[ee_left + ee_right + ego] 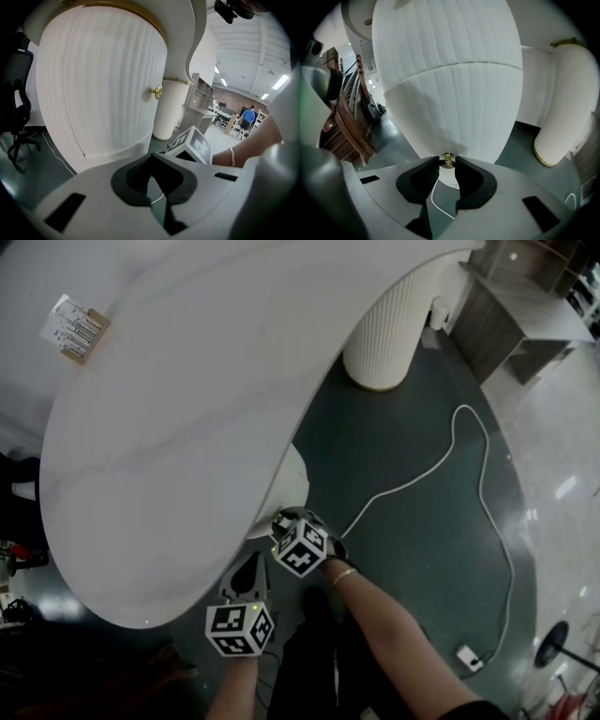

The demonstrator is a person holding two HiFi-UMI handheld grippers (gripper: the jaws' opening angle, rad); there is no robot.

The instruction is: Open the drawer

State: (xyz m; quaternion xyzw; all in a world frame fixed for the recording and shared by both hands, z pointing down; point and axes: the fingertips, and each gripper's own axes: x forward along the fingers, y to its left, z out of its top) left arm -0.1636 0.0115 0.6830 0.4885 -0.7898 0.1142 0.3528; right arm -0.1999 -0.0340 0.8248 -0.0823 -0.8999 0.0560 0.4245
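The drawer (pixel 454 112) is being shown as the lower section of a rounded, fluted white pedestal (pixel 103 79), below a horizontal seam. It is tucked under the overhanging edge of the white tabletop (pixel 159 446).

Its small brass knob (pixel 448 160) is being gripped by the right gripper (pixel 447 162). The jaws are being closed on it, with a black pad against each side and the knob sitting right at the tips. This gripper is being pointed downward at the drawer front, and in the head view it is being seen just beside the table edge.

The left gripper (pixel 150 158) is being held a little behind and beside it, apart from the pedestal. Its jaws are being pressed together at the tips, with nothing between them.

A second brass knob (pixel 156 91) is being seen higher on the fluted front, untouched.

Beyond, a second fluted column (pixel 384 334) is standing on the dark green floor (pixel 394 456), across which a white cable (pixel 473 465) is trailing. A printed label (pixel 75 326) is lying near the far edge of the tabletop.
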